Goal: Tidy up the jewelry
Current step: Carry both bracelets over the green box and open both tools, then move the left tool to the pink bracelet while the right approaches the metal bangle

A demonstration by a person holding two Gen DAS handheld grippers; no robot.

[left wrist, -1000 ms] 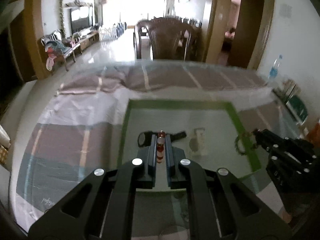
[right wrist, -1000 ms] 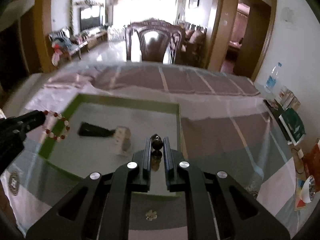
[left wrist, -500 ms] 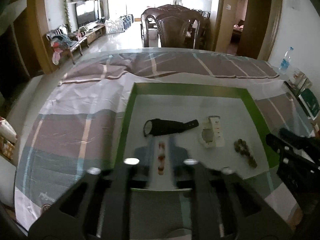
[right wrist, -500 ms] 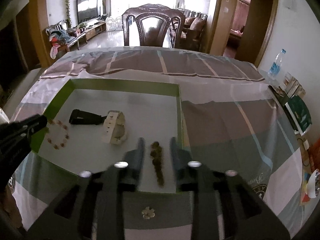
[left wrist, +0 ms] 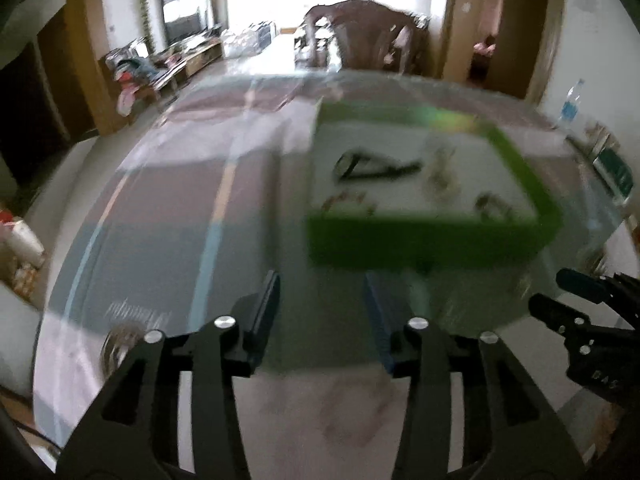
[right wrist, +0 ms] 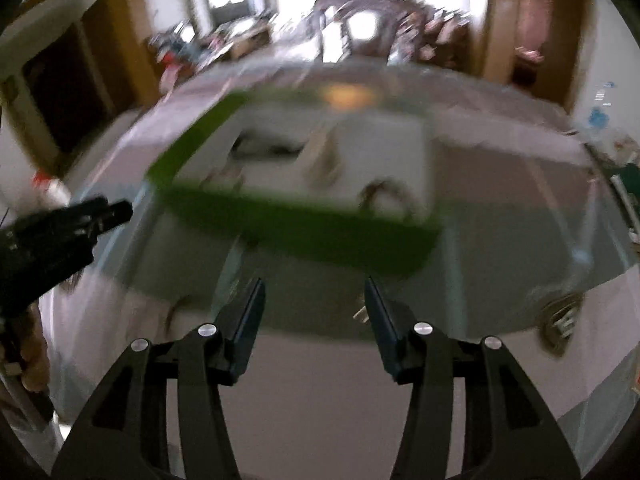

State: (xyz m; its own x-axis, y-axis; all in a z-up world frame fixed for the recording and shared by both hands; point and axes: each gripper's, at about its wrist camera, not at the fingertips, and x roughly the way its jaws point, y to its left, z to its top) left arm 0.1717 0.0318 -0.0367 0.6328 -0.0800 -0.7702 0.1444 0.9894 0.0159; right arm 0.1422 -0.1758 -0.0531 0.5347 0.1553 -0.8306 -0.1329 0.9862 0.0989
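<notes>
A green tray (left wrist: 432, 244) with a white floor sits on the table; it also shows in the right wrist view (right wrist: 304, 224). Both views are blurred. In it lie a black watch (left wrist: 372, 166), a white watch (left wrist: 440, 174), a red bead bracelet (left wrist: 348, 202) and a dark bead bracelet (left wrist: 492, 204). My left gripper (left wrist: 320, 304) is open and empty, in front of the tray's near wall. My right gripper (right wrist: 314, 306) is open and empty, also in front of the tray. Each gripper shows in the other's view, at the side.
The table wears a striped grey, purple and white cloth (left wrist: 200, 208) under clear plastic. A dark wooden chair (left wrist: 360, 36) stands at the far side. A water bottle (left wrist: 570, 100) and a green book (left wrist: 614, 168) are at the right edge.
Both grippers have opened, dropped their bracelets into the tray and pulled back toward the near side of the table. The bracelets now lie in the tray.
</notes>
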